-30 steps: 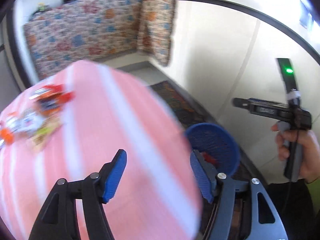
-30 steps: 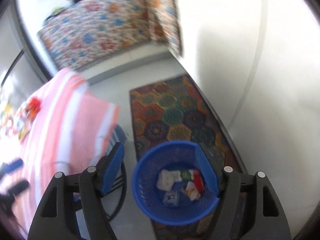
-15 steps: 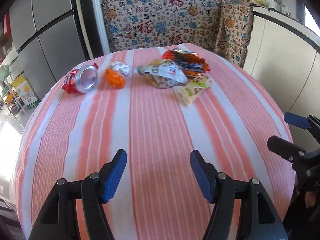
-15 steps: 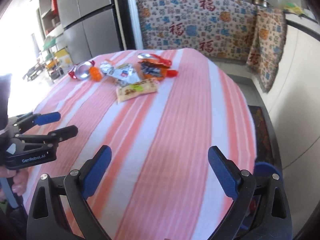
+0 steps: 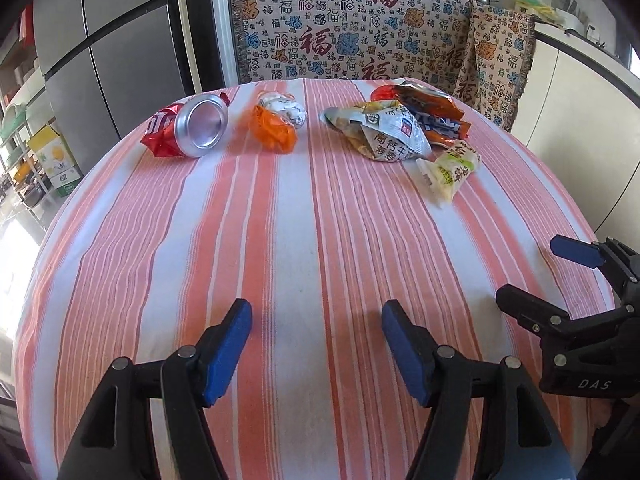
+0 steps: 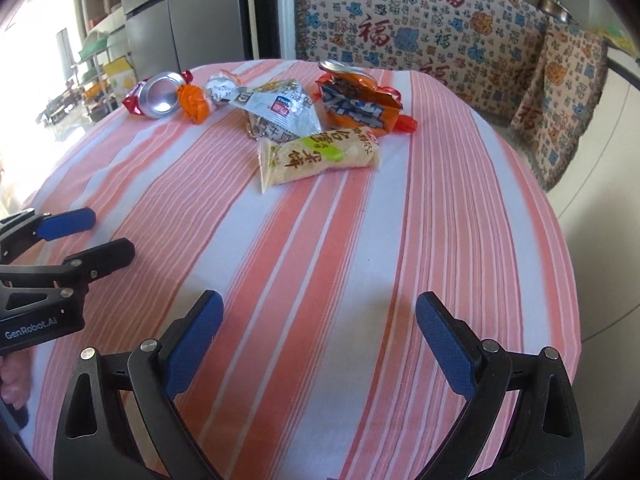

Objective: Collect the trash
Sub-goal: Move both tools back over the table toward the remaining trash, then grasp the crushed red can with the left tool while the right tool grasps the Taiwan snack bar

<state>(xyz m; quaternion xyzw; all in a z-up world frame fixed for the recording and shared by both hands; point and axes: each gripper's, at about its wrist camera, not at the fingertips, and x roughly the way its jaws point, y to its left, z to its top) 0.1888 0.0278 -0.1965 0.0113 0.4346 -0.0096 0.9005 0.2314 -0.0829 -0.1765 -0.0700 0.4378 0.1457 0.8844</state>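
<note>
Trash lies in a loose row across the far side of the striped tablecloth (image 5: 280, 248), well ahead of both claws. Neither claw touches any item.

Left claw (image 5: 316, 344): its jaws are opening, roughly half spread, with only bare cloth between the blue pads. Relative to this claw:
- Crushed red can (image 5: 188, 126), ahead and to the left, lying on its side with the silver base facing the claw.
- Orange wrapper (image 5: 272, 128), ahead and slightly left, just beside the can.
- Crumpled white wrapper (image 5: 286, 106), directly behind the orange wrapper and touching it.
- Silver-grey snack bag (image 5: 380, 132), ahead and slightly right.
- Orange-and-blue snack bag (image 5: 432, 114), behind and right of the silver-grey bag, partly under it.
- Pale green-and-cream packet (image 5: 450, 170), ahead and to the right, the nearest item to this claw.

Right claw (image 6: 320, 344): jaws spread wide, nothing between the pads, cloth below. Relative to this claw:
- The pale green-and-cream packet (image 6: 320, 156) is straight ahead and nearest.
- The silver-grey snack bag (image 6: 280, 112) and orange-and-blue snack bag (image 6: 356, 106) lie just beyond it.
- The orange wrapper (image 6: 194, 104) and the can (image 6: 156, 96) are farther ahead to the left.

The two claws hang side by side over the near part of the table, apart from each other. Each is visible at the edge of the other's view. A patterned fabric throw (image 5: 360, 36) hangs behind the table.
</note>
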